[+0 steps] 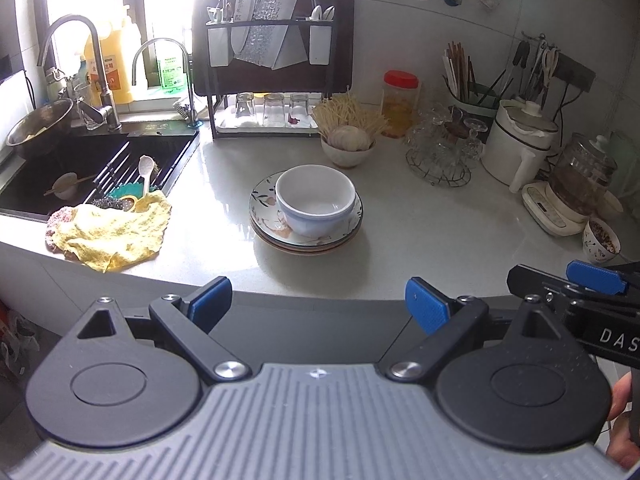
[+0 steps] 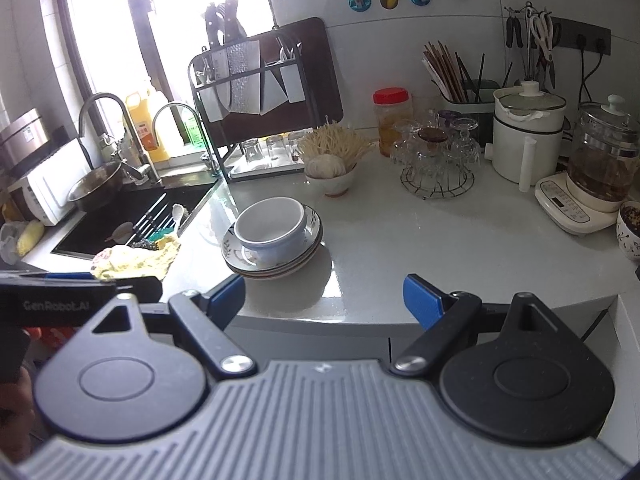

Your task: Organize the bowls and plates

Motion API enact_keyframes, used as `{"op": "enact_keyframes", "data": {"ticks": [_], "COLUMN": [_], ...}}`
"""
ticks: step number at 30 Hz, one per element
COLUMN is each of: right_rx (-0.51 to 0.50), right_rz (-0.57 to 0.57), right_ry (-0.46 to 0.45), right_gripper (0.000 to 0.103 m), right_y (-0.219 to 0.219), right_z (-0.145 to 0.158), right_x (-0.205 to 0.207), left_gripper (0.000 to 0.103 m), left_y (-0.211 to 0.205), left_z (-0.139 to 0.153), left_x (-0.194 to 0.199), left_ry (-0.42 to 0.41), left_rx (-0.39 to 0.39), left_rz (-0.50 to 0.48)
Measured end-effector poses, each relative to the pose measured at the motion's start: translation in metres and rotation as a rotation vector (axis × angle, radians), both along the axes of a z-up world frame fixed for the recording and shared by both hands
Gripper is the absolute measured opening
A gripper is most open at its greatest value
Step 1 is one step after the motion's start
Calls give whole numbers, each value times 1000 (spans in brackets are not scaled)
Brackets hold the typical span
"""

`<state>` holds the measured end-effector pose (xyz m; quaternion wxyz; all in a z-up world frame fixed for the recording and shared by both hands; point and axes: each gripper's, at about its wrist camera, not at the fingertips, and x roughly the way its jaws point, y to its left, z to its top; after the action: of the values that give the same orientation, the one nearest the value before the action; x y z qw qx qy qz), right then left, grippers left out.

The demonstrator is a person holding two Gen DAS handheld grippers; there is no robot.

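Note:
A white bowl [image 1: 315, 198] [image 2: 271, 227] sits upright on a stack of floral plates [image 1: 264, 224] [image 2: 236, 252] in the middle of the pale counter. My left gripper [image 1: 318, 304] hangs open at the counter's front edge, short of the stack, with nothing between its blue pads. My right gripper [image 2: 324, 300] is open too, empty, just off the front edge and right of the stack. The right gripper's tip [image 1: 576, 280] shows at the right side of the left wrist view. The left gripper's body [image 2: 80, 292] shows at the left of the right wrist view.
A black sink [image 1: 92, 168] with a spoon, scrubbers and a yellow cloth [image 1: 112, 228] lies left. A dish rack with knives and glasses [image 1: 272, 80] stands behind. A bowl of garlic [image 1: 348, 144], a glass rack [image 1: 440, 148], a white pot [image 1: 520, 136], a kettle [image 1: 576, 184] and a small patterned bowl [image 1: 600, 240] crowd the right.

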<state>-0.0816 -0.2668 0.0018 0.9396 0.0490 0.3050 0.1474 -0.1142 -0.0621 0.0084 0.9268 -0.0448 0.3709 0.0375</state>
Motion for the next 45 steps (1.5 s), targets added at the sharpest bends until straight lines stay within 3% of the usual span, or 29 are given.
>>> {"op": "enact_keyframes", "data": {"ticks": [18, 45], "right_rx": [-18, -28], "right_rz": [-9, -19], "right_ry": [-6, -16], "right_gripper": [87, 87], "right_y": [-2, -4], "right_z": [-2, -9], "right_x": [-2, -9], "left_gripper": [96, 97], "left_y": [4, -5], "left_z": [-1, -15], "left_x": [-6, 7], "left_ry": [-26, 7], "left_rx": [-25, -61], "left_rz": [-26, -67]}}
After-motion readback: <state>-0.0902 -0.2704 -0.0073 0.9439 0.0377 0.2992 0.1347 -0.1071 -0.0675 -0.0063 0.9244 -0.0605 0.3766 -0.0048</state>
